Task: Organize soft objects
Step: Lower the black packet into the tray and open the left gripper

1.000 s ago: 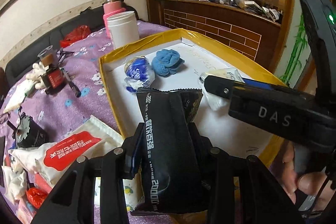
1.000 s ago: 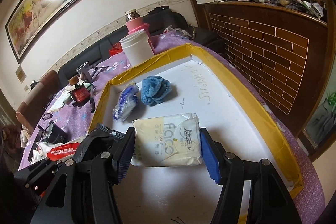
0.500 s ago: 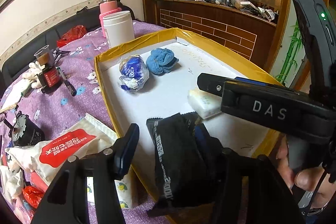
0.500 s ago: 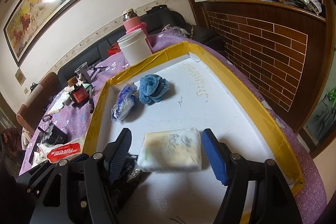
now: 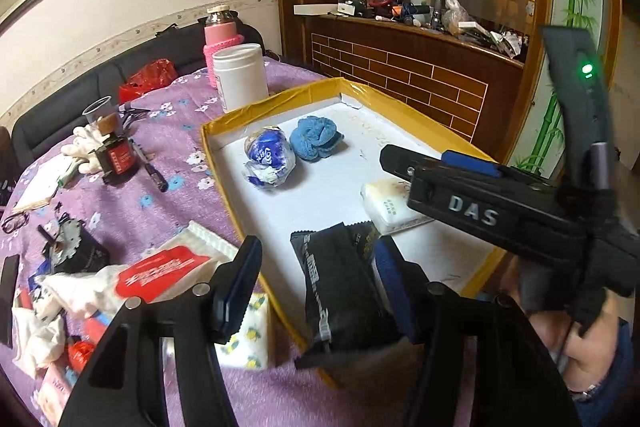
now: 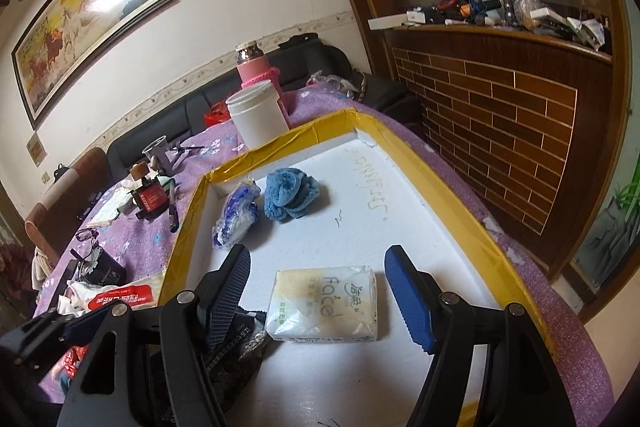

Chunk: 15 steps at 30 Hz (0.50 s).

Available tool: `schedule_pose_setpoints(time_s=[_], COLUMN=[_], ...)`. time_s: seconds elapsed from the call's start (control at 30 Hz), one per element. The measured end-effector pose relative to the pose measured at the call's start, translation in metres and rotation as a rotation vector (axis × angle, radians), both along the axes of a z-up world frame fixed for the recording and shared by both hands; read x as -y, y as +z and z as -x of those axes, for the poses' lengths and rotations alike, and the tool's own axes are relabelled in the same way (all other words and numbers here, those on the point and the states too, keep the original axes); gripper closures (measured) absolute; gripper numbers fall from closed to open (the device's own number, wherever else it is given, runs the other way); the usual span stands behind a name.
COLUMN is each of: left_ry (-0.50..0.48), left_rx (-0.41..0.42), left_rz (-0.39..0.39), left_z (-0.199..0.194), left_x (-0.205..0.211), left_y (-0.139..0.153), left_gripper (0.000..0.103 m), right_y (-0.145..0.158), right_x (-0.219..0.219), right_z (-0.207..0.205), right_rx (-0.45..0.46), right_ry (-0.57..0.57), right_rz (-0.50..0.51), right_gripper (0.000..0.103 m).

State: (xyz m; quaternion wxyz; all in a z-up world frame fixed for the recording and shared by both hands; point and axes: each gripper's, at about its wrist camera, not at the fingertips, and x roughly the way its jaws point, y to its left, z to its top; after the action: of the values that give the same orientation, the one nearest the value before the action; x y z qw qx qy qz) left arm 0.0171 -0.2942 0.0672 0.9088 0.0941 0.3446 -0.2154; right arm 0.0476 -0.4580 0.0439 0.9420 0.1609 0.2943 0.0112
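Tissue pack (image 6: 325, 305) lies in tray (image 6: 460, 211), towel (image 6: 290, 193) behind.

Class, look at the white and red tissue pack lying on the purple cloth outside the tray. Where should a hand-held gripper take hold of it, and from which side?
Grip the white and red tissue pack across its short width, mid-length, coming from above. It lies flat and long on the purple cloth, so its narrow sides likely fit between the pads. Its lower end is buried in white clutter; the end by the tray is freer.

tray floor (image 6: 360, 223): showing matt white foam
tray rim (image 6: 460, 203): gleaming with glossy yellow tape
tissue pack (image 6: 324, 303): shining in plastic film
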Motion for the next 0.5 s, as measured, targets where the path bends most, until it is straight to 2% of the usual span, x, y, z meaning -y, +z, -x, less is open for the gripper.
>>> schedule_pose_setpoints(time_s=[0.33, 0.5], left_ry=[-0.033, -0.014], left_rx=[0.026, 0.008], left_rz=[0.029, 0.070], left_z=[0.048, 0.070], left_x=[-0.023, -0.060], left_y=[0.028, 0.035], left_gripper=[0.040, 0.036], right_y=[0.004, 0.011], right_x=[-0.004, -0.011], right_z=[0.003, 0.008], right_rx=[0.038, 0.075], right_ry=[-0.012, 0.011], right_rz=[0.044, 0.052], right_gripper=[0.029, 0.029])
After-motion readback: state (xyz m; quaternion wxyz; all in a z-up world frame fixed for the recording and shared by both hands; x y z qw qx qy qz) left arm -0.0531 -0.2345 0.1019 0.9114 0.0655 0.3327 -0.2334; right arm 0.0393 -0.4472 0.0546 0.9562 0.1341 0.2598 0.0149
